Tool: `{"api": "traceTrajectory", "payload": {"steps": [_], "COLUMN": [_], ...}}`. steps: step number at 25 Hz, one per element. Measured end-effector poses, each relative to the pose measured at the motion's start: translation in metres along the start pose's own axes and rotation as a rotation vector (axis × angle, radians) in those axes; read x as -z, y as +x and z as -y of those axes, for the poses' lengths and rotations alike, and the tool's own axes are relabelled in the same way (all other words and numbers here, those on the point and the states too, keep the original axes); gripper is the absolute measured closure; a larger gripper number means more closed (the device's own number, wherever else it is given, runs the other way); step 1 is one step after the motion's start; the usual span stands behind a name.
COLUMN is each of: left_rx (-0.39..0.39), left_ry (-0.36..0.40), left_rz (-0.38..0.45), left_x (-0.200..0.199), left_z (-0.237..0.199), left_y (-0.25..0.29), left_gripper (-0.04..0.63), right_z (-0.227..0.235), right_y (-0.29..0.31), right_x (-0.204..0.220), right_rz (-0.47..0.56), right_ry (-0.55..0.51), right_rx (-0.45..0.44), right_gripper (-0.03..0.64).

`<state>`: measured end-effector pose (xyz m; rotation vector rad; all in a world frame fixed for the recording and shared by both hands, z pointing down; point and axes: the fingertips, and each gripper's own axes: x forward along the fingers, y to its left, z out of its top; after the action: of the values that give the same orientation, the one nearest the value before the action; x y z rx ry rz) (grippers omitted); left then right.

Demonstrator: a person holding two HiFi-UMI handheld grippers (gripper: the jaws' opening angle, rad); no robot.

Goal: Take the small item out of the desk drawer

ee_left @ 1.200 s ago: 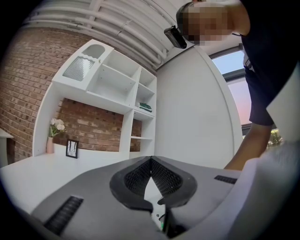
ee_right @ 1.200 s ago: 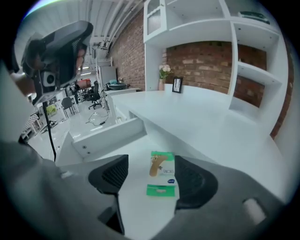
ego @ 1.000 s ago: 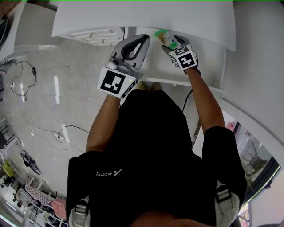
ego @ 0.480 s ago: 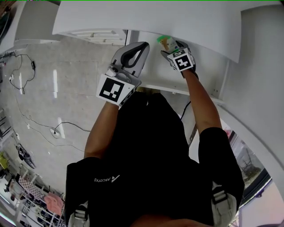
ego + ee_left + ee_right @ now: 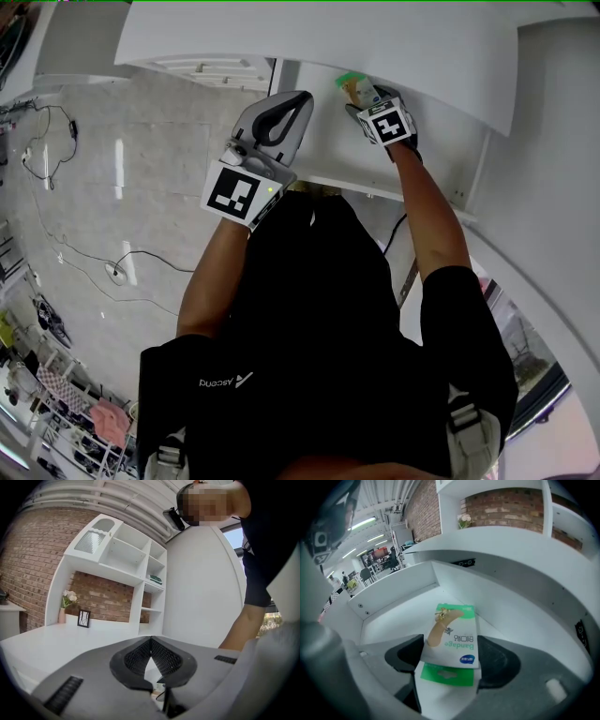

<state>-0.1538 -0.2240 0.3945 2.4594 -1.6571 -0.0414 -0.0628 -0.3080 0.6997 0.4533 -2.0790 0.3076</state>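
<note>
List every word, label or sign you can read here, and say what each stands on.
"Bandage": bandage pack, upside down.
"创口贴": same pack, beside that word.
"Ascend": person's black shirt, mirrored.
Too blurred to read: the pack's blue logo; the black label on the desk.

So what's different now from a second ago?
The right gripper dipped deeper into the drawer, and its jaws have just been closing onto the bandage pack between them. The bandage pack still lies in the drawer; the left gripper stays shut and empty.
</note>
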Motion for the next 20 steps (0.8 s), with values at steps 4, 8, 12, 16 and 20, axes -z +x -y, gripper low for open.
{"api": "traceTrajectory", "payload": {"steps": [4,8,12,16,20], "left_rx": [0.001,0.005,0.02,0.026,0.03], "left_ry": [0.0,-0.002,0.003,0.003,0.01], "left_rz": [-0.01,-0.02,-0.009,0.008,0.004], "left_x": [0.004,0.009,0.013,0.004,0.001], "left_z": [0.003,0.025,0.038,0.04,0.046], "left_y": [-0.004,-0.005,-0.004,-0.003,-0.007], "left_gripper": [0.597,0.597,0.597,0.597,0.597], "right_z": [-0.003,-0.009,-0.018,-0.032,-0.043], "right_y": [-0.004,-0.022,-0.039,-0.065,-0.104], "right_x": [-0.001,0.011,0.015,0.003,-0.012], "right_rz": [0.003,0.021,0.054,0.098,0.197], "right_ry": [-0.005,-0.027,-0.047,-0.069,-0.055], "right_rx": [-0.006,-0.025,-0.047,-0.072,-0.067], "right_gripper": [0.261,0.262,0.262,0.262,0.262]}}
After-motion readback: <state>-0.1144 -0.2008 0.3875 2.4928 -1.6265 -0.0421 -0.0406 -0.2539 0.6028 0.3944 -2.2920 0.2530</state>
